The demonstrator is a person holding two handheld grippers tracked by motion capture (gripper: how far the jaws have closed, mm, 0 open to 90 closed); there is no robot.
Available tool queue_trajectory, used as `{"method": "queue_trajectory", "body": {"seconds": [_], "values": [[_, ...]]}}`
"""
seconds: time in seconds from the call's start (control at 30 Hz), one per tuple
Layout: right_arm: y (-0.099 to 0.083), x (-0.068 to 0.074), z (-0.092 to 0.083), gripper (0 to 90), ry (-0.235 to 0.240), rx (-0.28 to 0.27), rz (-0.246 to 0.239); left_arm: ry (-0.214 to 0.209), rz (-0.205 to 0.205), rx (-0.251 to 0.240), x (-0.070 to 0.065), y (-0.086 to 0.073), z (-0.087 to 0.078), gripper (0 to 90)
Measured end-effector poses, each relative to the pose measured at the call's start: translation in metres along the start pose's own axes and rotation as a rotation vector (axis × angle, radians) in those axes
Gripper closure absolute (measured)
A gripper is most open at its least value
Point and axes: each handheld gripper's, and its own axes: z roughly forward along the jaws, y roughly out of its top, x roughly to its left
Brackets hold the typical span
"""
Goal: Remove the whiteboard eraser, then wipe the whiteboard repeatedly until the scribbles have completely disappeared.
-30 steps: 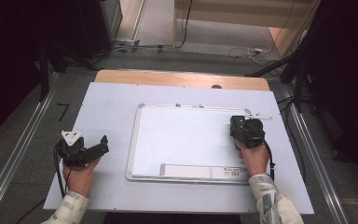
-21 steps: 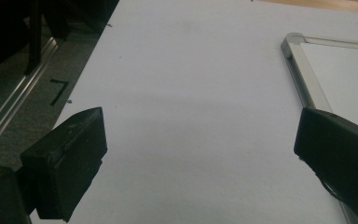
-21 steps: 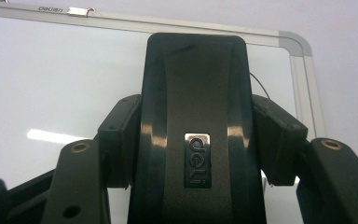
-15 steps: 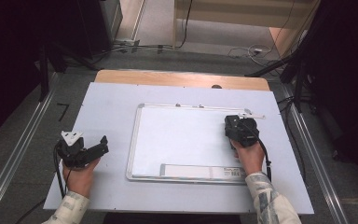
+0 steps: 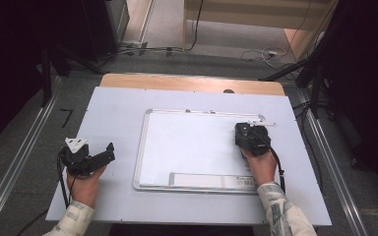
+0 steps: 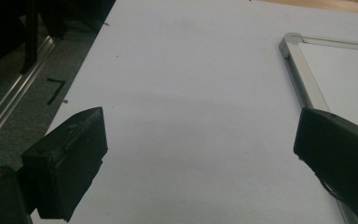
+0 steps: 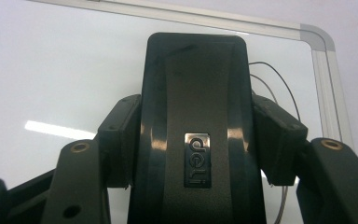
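Both pads of the right claw [image 7: 193, 144] clamp, apparently, the black eraser [image 7: 193, 93].

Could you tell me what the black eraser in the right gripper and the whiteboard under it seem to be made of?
The eraser, clamped in the right gripper, looks like glossy moulded black plastic: it shows bright highlights and a raised logo badge. The whiteboard has a smooth, shiny white face that mirrors a strip of light, probably coated board or steel. Its frame looks like brushed aluminium with grey, likely plastic, corner caps.

A pale grey table [image 5: 118, 113] with a wooden strip [image 5: 187, 82] along its far edge stands on grey carpet [image 5: 216, 44], where cables [image 5: 147, 49] trail between metal rails [image 5: 19, 162].
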Motion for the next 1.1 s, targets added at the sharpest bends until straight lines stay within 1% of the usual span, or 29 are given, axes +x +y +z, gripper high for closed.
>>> {"method": "queue_trajectory", "body": {"seconds": [0.27,0.57,0.8,0.83,0.97,1.1], "values": [[-0.0006,0.0006,0.0017,37.6,0.004,0.003,-0.003,0.006,0.001,0.001,-0.0001,0.0,-0.0002,3.3],[-0.0012,-0.0011,0.0022,37.5,0.005,0.009,0.001,0.003,0.004,0.001,0.0002,0.0002,-0.0006,3.3],[-0.0044,-0.0013,0.0079,37.5,0.0,0.037,0.001,-0.003,0.002,-0.003,0.0011,0.0008,-0.0012,3.3],[-0.0043,-0.0019,0.0078,37.5,0.001,0.036,0.007,-0.003,0.0,-0.004,0.0011,0.0008,-0.0014,3.3],[-0.0045,-0.0019,0.0078,37.4,0.0,0.035,0.006,-0.004,0.001,-0.003,0.0014,0.0008,-0.0012,3.3],[-0.0049,-0.0038,0.0078,36.8,0.015,0.037,0.022,-0.004,0.001,-0.003,0.0011,0.0007,-0.0014,3.3]]}}
